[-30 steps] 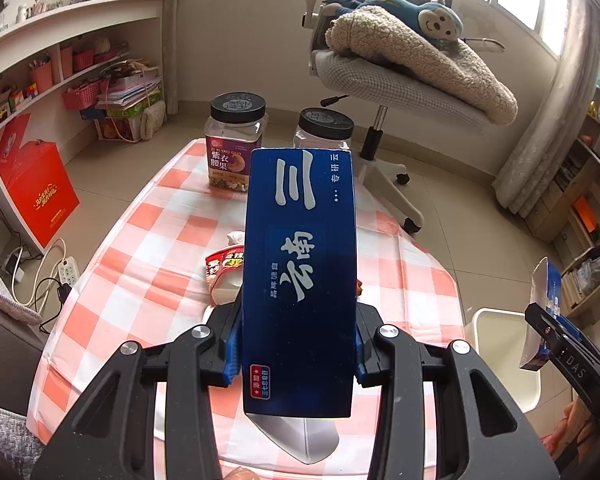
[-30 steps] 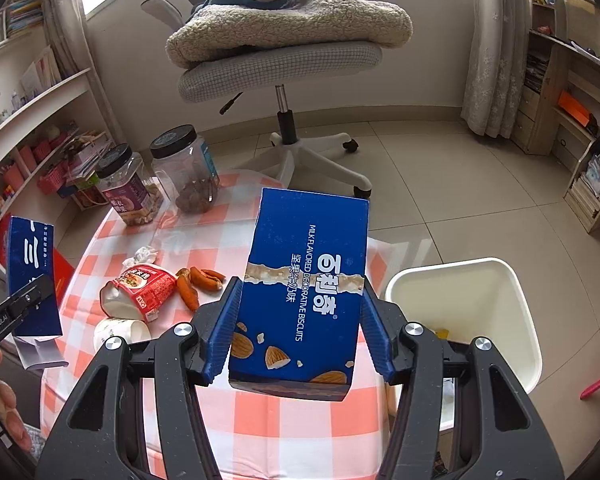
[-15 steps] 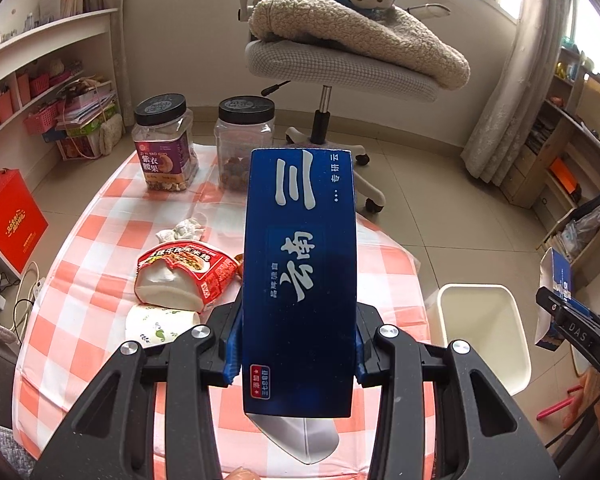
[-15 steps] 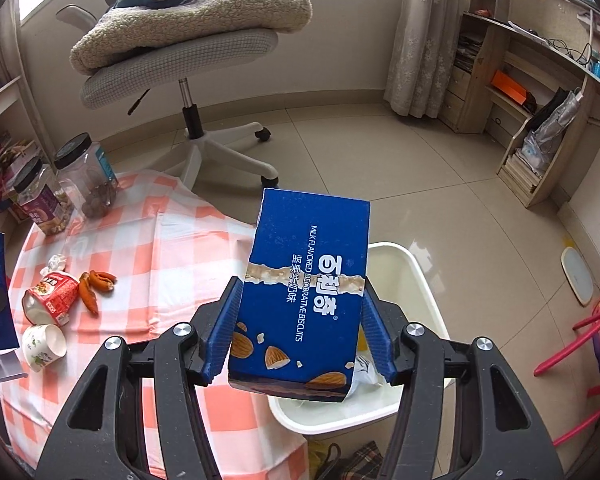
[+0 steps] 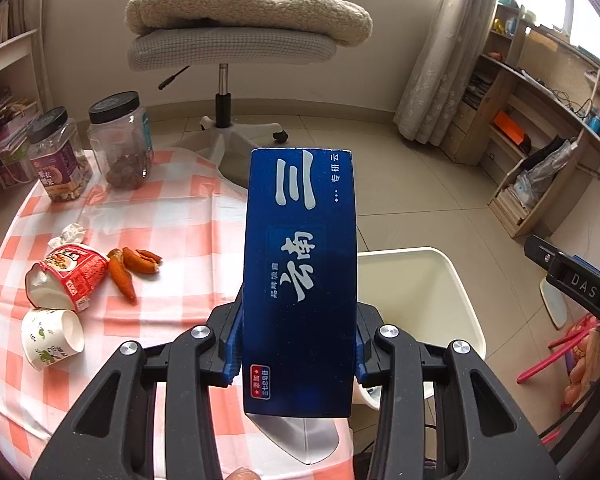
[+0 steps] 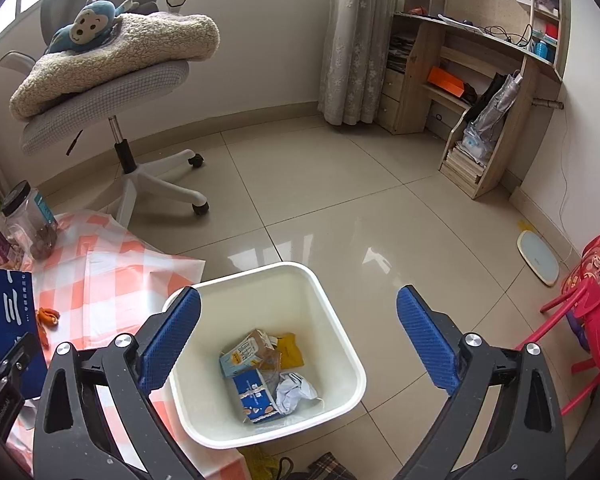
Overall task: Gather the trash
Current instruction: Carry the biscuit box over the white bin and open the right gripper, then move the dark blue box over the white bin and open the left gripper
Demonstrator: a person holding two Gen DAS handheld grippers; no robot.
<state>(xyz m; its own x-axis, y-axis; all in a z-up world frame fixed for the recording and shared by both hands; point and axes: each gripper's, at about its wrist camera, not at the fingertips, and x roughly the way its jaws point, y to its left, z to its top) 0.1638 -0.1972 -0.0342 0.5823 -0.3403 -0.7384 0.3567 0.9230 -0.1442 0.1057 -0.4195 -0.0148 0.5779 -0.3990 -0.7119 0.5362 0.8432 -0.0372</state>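
Checked cloth over the table (image 5: 188, 216), orange and white squares. Take the red cup (image 5: 66, 276) as the marker: it lies on its side near the left edge, mouth toward the camera. Just below it, a white paper cup (image 5: 52, 338), also tipped over. Right beside the red cup, orange peels (image 5: 134, 266). Just behind it, a crumpled tissue (image 5: 71, 233). Farther back, two black-lidded jars (image 5: 120, 146) stand upright side by side at the far edge. Off the table's right side, well apart from the red cup, a white bin (image 6: 332, 328) sits on the tiled floor (image 6: 380, 200).
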